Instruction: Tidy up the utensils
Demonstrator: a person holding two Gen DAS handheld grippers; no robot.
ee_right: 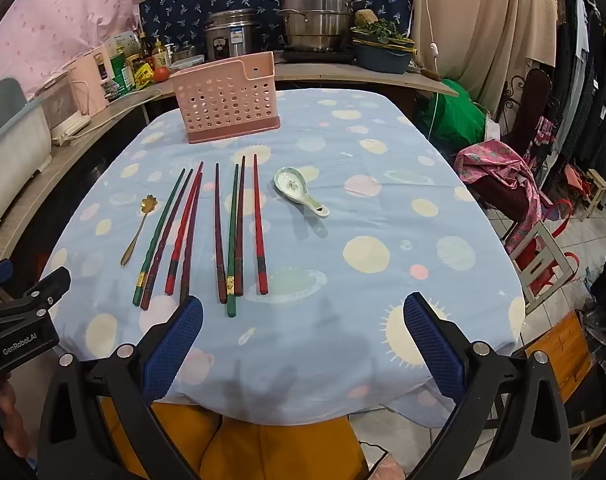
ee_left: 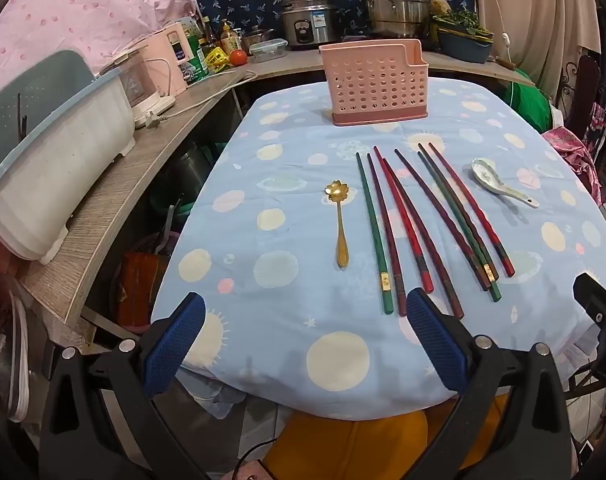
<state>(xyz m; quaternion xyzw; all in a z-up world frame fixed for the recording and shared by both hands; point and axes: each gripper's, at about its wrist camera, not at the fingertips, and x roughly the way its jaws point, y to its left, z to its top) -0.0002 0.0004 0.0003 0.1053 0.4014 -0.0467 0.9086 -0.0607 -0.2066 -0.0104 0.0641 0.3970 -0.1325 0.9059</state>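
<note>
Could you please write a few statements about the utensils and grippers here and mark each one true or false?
1. The pink holder already contains chopsticks. False: it looks empty.
2. The gold spoon lies left of the chopsticks. True.
3. The left hand-held gripper holds a chopstick. False: it is open and empty.
4. The ceramic spoon lies right of the chopsticks. True.
5. The right hand-held gripper is open. True.
</note>
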